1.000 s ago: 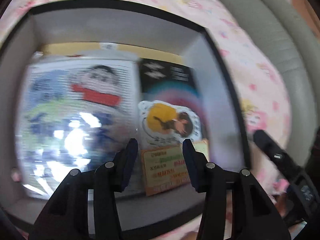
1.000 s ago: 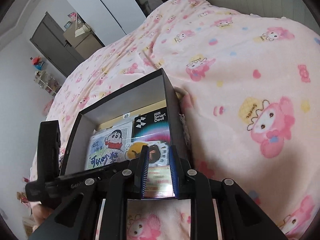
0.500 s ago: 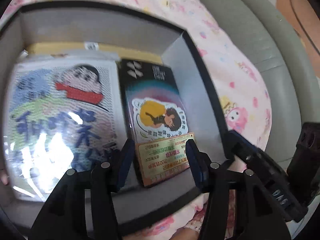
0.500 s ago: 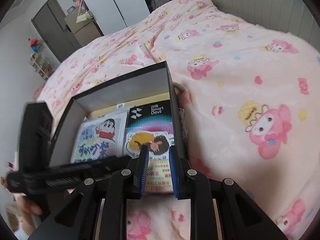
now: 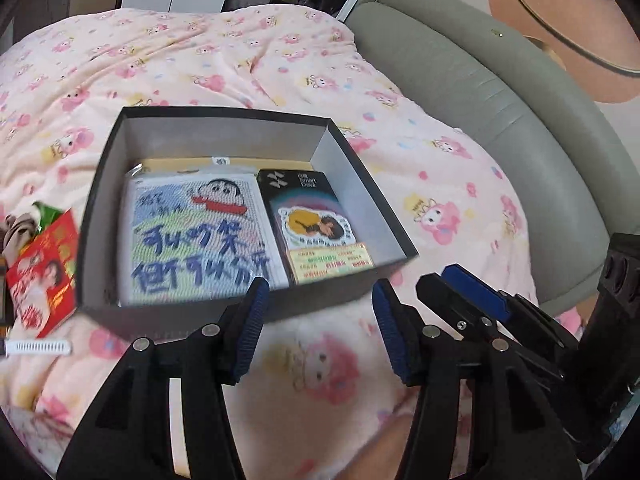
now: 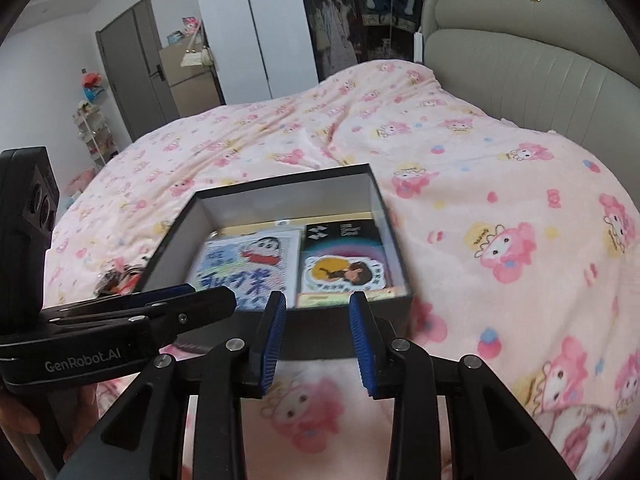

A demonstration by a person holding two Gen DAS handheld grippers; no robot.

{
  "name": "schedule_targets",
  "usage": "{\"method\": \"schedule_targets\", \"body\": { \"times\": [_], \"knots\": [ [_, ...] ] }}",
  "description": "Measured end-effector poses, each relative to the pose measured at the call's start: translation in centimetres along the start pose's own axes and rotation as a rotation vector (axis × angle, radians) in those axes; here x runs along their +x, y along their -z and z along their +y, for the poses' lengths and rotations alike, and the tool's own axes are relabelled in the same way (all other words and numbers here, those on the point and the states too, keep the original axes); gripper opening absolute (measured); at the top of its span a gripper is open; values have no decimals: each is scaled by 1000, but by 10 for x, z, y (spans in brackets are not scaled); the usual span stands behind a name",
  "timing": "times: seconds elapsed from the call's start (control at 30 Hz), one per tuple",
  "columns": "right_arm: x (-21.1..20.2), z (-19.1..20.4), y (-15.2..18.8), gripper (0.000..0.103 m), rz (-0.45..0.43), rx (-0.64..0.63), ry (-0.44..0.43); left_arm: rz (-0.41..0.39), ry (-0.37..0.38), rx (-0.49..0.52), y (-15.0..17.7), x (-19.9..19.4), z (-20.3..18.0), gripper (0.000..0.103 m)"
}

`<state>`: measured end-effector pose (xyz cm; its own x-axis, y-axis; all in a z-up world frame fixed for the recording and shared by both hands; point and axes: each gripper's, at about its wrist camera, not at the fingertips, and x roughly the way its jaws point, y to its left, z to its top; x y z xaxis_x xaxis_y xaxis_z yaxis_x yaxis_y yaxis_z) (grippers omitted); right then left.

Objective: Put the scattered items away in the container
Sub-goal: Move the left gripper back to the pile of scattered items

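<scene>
While both my fingers hang empty short of the black box (image 5: 248, 312), left fingers (image 5: 316, 328) spread, right fingers (image 6: 318, 336) opening, the red packet (image 5: 44, 272) lies on the bed left of the box, nearest my left.

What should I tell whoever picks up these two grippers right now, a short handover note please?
Left gripper: jaws open, nothing between them, held over the blanket just short of the box.
Right gripper: jaws opening, nothing between them, also in front of the box.
In the box: the cartoon pouch on the left; the black packet, sticker and small card on the right.
Done: those items are lying in the box.
Left: the red packet and white comb lie on the blanket, left of the box, plus some small clutter behind the packet that I can't identify.
</scene>
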<state>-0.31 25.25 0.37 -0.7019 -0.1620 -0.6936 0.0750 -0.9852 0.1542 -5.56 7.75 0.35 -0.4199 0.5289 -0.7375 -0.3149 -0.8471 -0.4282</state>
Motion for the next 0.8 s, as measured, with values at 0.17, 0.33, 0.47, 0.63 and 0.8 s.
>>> {"method": "schedule_targets", "body": {
  "times": [0.17,0.33,0.47,0.63,0.8],
  "knots": [
    [-10,23,14,29,25,-14,-39,-18,-47,23,24,-30,3,55],
    [-12,51,24,29,40,-59,-107,-45,-87,1,39,-53,20,55],
    [-10,73,27,29,51,-96,-137,-59,-94,-38,49,-68,41,55],
    [1,98,34,29,96,-149,-182,-42,-98,-91,61,-72,71,58],
    [18,124,32,29,145,-201,-218,-29,-125,-146,64,-77,99,58]
  ]
}}
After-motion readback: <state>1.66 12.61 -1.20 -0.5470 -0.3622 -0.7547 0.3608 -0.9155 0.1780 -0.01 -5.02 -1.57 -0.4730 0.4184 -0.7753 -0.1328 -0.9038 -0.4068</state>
